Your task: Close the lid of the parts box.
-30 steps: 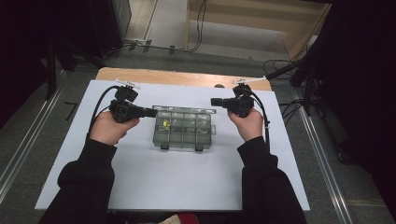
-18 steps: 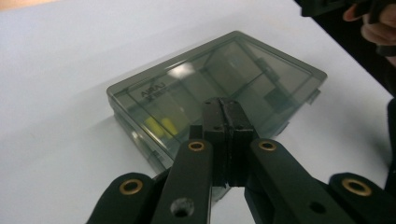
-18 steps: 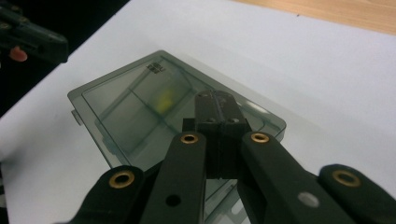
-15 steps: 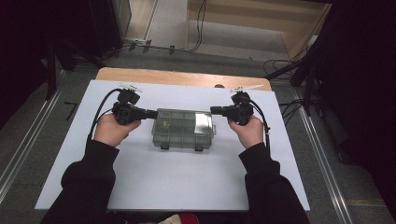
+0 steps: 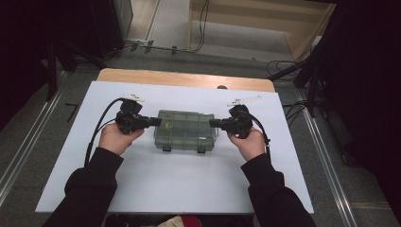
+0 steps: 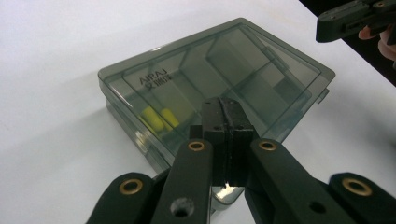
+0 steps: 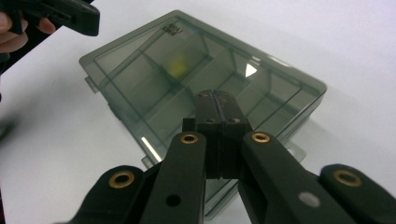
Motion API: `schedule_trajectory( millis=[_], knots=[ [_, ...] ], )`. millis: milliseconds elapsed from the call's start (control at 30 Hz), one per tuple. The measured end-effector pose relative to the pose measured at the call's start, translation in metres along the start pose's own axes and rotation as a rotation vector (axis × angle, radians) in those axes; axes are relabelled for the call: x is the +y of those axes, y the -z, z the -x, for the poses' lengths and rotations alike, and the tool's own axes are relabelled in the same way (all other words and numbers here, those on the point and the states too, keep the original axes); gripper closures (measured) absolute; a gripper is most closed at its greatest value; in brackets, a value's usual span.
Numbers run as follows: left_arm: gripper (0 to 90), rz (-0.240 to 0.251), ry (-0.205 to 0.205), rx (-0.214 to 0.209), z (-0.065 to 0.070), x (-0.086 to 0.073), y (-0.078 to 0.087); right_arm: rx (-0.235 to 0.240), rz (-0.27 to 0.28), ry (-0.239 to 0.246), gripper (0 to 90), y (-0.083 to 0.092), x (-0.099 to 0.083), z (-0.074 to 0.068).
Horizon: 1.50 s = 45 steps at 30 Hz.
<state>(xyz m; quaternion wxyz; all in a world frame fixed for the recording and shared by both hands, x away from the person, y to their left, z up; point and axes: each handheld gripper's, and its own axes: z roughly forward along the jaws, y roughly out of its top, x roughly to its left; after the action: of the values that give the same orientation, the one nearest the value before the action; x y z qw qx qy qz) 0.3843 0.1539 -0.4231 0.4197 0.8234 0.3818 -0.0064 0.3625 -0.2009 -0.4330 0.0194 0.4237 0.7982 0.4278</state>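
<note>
A smoky clear compartment box (image 5: 186,130) lies flat on the white board (image 5: 189,184), lid down. Its yellow pieces (image 6: 159,119) sit in one compartment near the left end, and show as a yellow blur (image 7: 177,65) in the right gripper view. My left gripper (image 5: 156,122) is shut, its tips (image 6: 227,105) over the lid's left end. My right gripper (image 5: 212,124) is shut too, its tips (image 7: 215,95) over the lid's right end. Whether the tips press on the lid I cannot tell. Each gripper view also shows the other gripper across the box (image 6: 355,18) (image 7: 70,16).
Two dark latches (image 5: 166,148) (image 5: 202,149) stick out of the box's near side. The white board rests on a wooden table whose far edge (image 5: 184,78) shows behind it. Cables (image 5: 97,130) trail from both grippers; floor rails run along both sides.
The box lid, raised a second ago, now lies flat. Both grippers have come down with it, and the right one has moved inward toward the box.
</note>
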Motion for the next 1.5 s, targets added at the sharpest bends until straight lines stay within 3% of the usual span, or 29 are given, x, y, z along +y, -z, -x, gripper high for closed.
schedule_trajectory(
  millis=[133, 367, 767, 1100, 1233, 1333, 1500],
  knots=[
    [89.6, -0.013, -0.027, 0.008, 0.002, -0.007, -0.003, 0.035, -0.001, -0.019, 87.0, -0.003, -0.007, -0.002],
    [89.5, 0.0, -0.042, -0.028, -0.001, -0.017, -0.006, 0.015, -0.03, 0.001, 86.7, -0.009, -0.017, -0.006],
    [89.6, -0.027, -0.042, -0.005, -0.007, -0.027, -0.019, -0.015, -0.078, 0.001, 86.7, -0.021, -0.028, -0.005],
    [89.7, -0.044, -0.086, 0.002, -0.003, -0.032, -0.027, -0.027, -0.072, -0.011, 87.1, -0.027, -0.036, -0.005],
    [84.8, -0.038, -0.074, -0.017, -0.003, -0.035, -0.022, -0.013, -0.072, 0.001, 76.0, -0.022, -0.038, -0.008],
    [78.8, -0.028, -0.094, -0.003, 0.001, -0.039, -0.016, -0.021, -0.045, 0.067, 66.0, -0.015, -0.043, -0.013],
    [65.6, -0.024, -0.096, -0.013, 0.006, -0.047, -0.006, 0.025, -0.039, 0.056, 53.1, -0.005, -0.052, -0.017]
  ],
)
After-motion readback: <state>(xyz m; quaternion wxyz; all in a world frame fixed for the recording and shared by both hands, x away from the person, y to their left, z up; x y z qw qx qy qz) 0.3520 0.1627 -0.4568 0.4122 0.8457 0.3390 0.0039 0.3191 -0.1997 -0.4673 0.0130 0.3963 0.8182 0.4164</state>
